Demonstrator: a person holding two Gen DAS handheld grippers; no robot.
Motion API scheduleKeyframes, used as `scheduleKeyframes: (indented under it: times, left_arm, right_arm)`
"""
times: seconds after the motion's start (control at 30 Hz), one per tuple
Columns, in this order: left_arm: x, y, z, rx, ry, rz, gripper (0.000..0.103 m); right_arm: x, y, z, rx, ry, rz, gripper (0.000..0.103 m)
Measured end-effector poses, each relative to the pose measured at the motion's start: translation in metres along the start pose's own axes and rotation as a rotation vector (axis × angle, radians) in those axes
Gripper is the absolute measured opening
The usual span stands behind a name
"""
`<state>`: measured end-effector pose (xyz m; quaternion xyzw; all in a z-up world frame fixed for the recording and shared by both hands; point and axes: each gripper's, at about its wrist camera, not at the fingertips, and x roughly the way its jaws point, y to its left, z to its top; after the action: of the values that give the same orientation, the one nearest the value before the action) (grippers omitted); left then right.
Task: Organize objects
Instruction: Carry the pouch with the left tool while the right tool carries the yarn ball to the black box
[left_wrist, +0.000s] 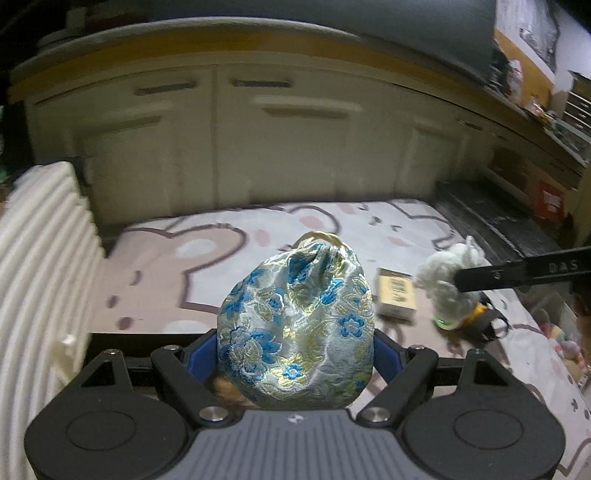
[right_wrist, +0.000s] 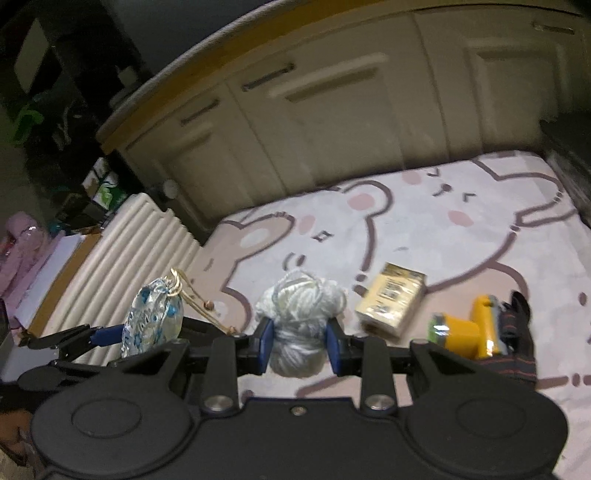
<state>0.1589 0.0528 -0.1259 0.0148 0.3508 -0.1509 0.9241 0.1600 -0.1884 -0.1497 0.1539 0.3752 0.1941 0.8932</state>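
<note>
Brocade pouch (left_wrist: 295, 328) fills the left gripper (left_wrist: 295, 354), white yarn ball (right_wrist: 301, 332) the narrower-set right gripper (right_wrist: 300, 345); both look lifted, awaiting placement, perhaps toward ten o'clock.

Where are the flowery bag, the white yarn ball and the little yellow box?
flowery bag (left_wrist: 295, 332): left wrist view, middle of its cloth.
white yarn ball (right_wrist: 299, 325): right wrist view, its middle strands.
little yellow box (right_wrist: 391, 299): right wrist view, its top face.
</note>
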Motion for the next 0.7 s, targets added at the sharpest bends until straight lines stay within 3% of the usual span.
scheduleKeyframes:
  times: [0.33,0.7]
  left_arm:
    - [-0.032,0.048,-0.001,-0.042,-0.02,0.115,0.084]
    - [-0.016,0.1,-0.023,-0.056,0.168,0.217,0.084]
  right_arm:
    - [0.01,0.043,0.016,-0.093,0.011,0.092,0.031]
    - [0.038,0.089,0.018,-0.203,0.103,0.149,0.032]
